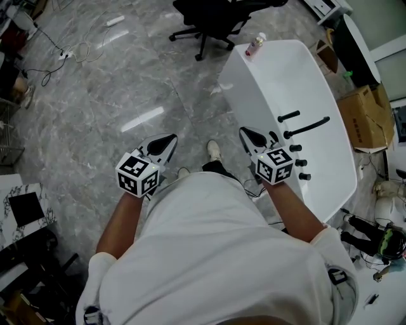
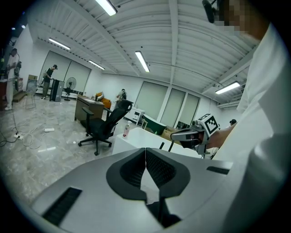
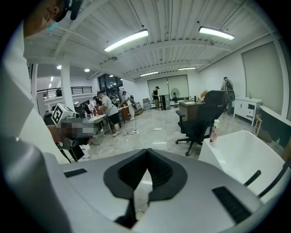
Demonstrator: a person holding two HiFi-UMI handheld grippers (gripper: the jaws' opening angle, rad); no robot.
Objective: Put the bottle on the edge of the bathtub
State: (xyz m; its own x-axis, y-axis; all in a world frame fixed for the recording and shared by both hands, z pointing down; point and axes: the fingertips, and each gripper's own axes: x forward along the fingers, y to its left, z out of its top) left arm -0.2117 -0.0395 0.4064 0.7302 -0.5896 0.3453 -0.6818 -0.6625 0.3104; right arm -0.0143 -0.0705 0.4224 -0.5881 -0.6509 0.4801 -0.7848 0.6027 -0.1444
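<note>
A small clear bottle [image 1: 256, 44] with a pink label stands upright on the far rim of the white bathtub [image 1: 330, 171]. The same bottle [image 2: 127, 129] shows far off in the left gripper view, and the bottle [image 3: 213, 132] also appears on the tub's corner in the right gripper view. My left gripper [image 1: 169, 141] is held over the floor, shut and empty. Near the tub's front end my right gripper [image 1: 245, 134] is shut with nothing between its jaws. Both grippers are well short of the bottle.
A black office chair [image 1: 216, 19] stands beyond the tub. Black tap fittings [image 1: 304, 127] stick out over the tub's right side. Cardboard boxes [image 1: 365, 117] lie to the right. Cables [image 1: 57, 60] trail on the grey marble floor. People stand at desks far off.
</note>
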